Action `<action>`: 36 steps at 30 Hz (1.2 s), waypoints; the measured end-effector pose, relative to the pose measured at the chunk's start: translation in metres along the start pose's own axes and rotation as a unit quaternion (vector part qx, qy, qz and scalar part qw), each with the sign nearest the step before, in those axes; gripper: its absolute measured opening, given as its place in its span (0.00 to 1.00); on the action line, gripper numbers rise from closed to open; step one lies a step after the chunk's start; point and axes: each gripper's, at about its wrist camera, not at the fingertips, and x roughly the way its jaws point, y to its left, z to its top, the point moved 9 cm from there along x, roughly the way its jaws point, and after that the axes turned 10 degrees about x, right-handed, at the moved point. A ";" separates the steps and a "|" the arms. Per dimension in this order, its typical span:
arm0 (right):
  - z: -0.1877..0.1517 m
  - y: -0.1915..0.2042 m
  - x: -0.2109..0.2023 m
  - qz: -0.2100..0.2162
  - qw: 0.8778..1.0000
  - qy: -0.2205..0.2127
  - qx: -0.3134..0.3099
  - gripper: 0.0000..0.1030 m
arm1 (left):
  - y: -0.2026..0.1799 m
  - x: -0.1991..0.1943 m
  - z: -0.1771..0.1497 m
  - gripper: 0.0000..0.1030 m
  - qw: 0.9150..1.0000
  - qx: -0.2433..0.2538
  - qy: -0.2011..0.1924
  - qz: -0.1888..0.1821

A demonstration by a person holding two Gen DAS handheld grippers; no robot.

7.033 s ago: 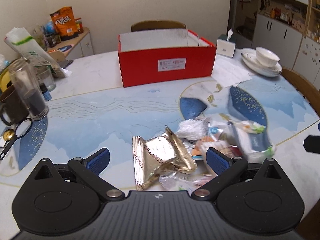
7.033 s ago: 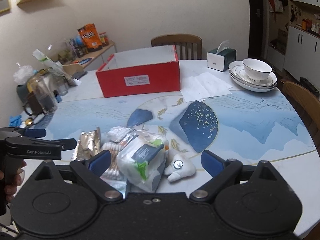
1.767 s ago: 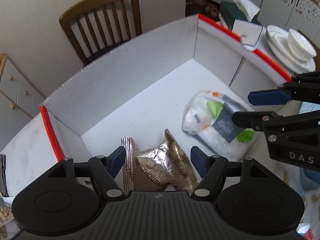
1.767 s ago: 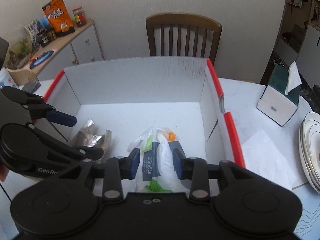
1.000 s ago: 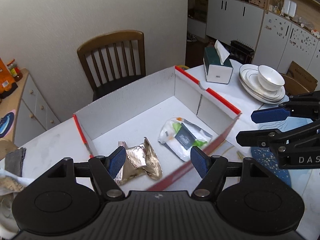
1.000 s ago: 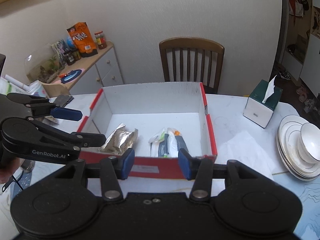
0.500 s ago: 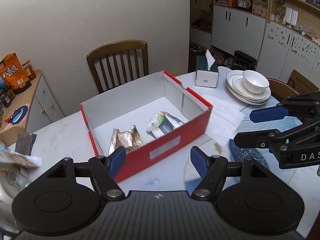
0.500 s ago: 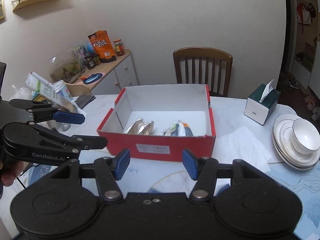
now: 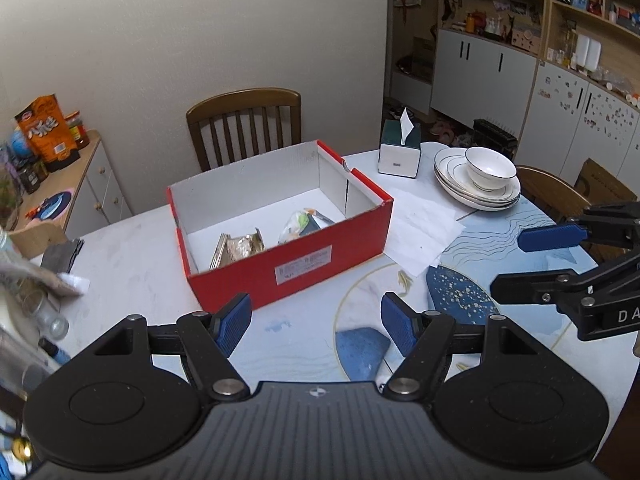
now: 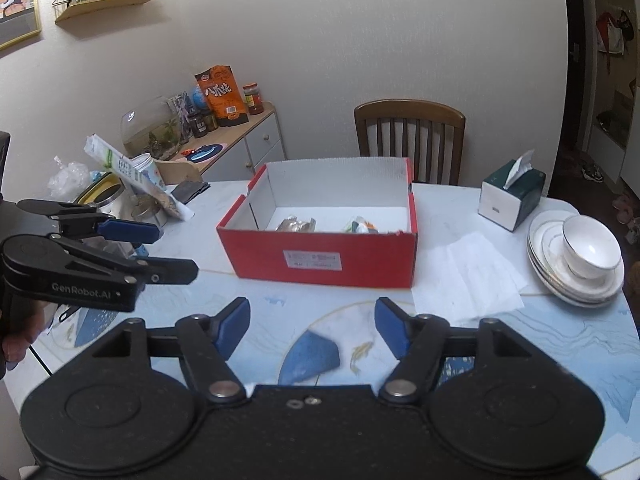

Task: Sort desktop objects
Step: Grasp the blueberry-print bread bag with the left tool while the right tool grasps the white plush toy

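Observation:
A red cardboard box (image 9: 288, 264) (image 10: 320, 258) with a white inside stands on the table. Inside it lie a gold foil packet (image 9: 240, 246) (image 10: 296, 224) and a white plastic pack with green and dark print (image 9: 306, 222) (image 10: 360, 226). My left gripper (image 9: 314, 322) is open and empty, held above the table in front of the box. It also shows in the right wrist view (image 10: 160, 250). My right gripper (image 10: 310, 326) is open and empty, back from the box. It also shows at the right of the left wrist view (image 9: 536, 258).
A tissue box (image 9: 400, 148) (image 10: 510, 196), stacked plates with a bowl (image 9: 478, 182) (image 10: 576, 258) and a white paper sheet (image 9: 422, 232) (image 10: 466, 276) lie right of the box. Jars, glasses and bags (image 10: 120, 184) crowd the table's left edge. A wooden chair (image 9: 244, 128) stands behind.
Both grippers have pulled up and back from the box, so it looks smaller and farther. Both stay open. The gold packet and white pack remain in the box.

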 end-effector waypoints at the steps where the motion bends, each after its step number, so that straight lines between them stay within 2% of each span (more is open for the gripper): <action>1: -0.004 -0.001 -0.003 0.000 1.000 0.000 0.000 0.68 | -0.002 -0.003 -0.003 0.69 1.000 -0.003 -0.002 0.001; 4: -0.015 -0.005 -0.012 0.000 1.000 0.000 0.001 0.71 | -0.007 -0.012 -0.013 0.74 1.000 -0.007 -0.007 0.005; 14: -0.052 -0.014 -0.033 -0.011 1.000 -0.001 -0.003 0.80 | -0.022 -0.027 -0.047 0.74 0.999 -0.032 -0.004 0.008; 16: -0.060 -0.017 -0.035 -0.014 1.000 0.000 -0.002 0.81 | -0.026 -0.029 -0.055 0.80 0.999 -0.037 -0.003 0.005; 19: -0.073 -0.023 -0.036 -0.021 1.000 0.004 0.002 0.83 | -0.030 -0.029 -0.068 0.81 0.999 -0.045 -0.002 0.002; 21: -0.082 -0.027 -0.036 -0.025 1.000 0.007 0.007 0.84 | -0.033 -0.027 -0.078 0.83 0.999 -0.051 0.004 -0.001; 23: -0.090 -0.031 -0.034 -0.029 0.999 0.011 0.012 0.85 | -0.037 -0.024 -0.089 0.90 0.999 -0.050 0.010 -0.004; 26: -0.101 -0.037 -0.031 -0.037 0.999 0.015 0.019 0.85 | -0.044 -0.022 -0.106 0.92 0.999 -0.042 0.018 -0.003; 27: -0.105 -0.039 -0.029 -0.039 0.999 0.017 0.022 0.86 | -0.046 -0.020 -0.112 0.99 0.999 -0.041 0.023 -0.003; 36: -0.134 -0.054 -0.008 -0.060 0.997 0.035 0.035 0.88 | -0.059 -0.004 -0.168 1.00 0.997 -0.048 0.052 -0.003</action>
